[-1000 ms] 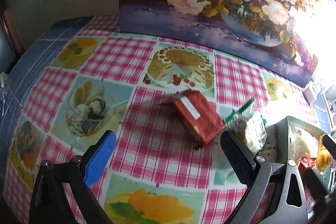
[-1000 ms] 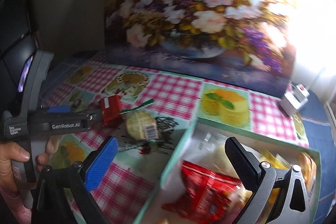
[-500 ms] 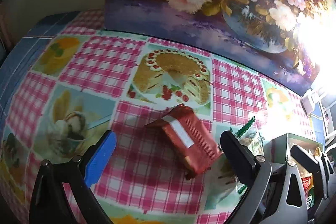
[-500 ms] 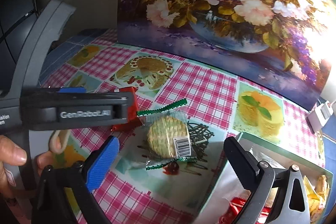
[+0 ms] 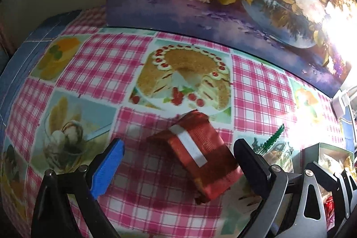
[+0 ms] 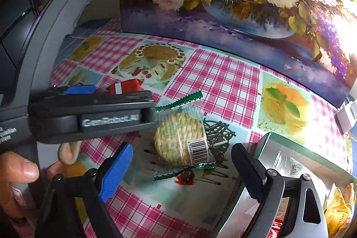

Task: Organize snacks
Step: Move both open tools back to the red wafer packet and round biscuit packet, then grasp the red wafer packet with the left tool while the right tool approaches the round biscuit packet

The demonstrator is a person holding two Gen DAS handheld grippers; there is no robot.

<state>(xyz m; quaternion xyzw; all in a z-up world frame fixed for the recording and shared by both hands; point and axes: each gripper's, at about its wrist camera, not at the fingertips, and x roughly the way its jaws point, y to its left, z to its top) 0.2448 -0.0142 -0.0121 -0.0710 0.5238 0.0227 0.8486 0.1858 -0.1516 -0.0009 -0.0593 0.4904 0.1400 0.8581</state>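
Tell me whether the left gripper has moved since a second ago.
Yes. The left gripper has advanced toward the red snack pack, which lies still beside the printed cake.

Two snacks on the tablecloth

Red foil packet (image 5: 200, 157) lies flat, angled; round wafer cookie (image 6: 181, 142) in clear wrapper lies beside the box (image 6: 296, 142).

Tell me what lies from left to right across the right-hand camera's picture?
A thumb, the other gripper, the wrapped round cookie, then the green box of snacks.
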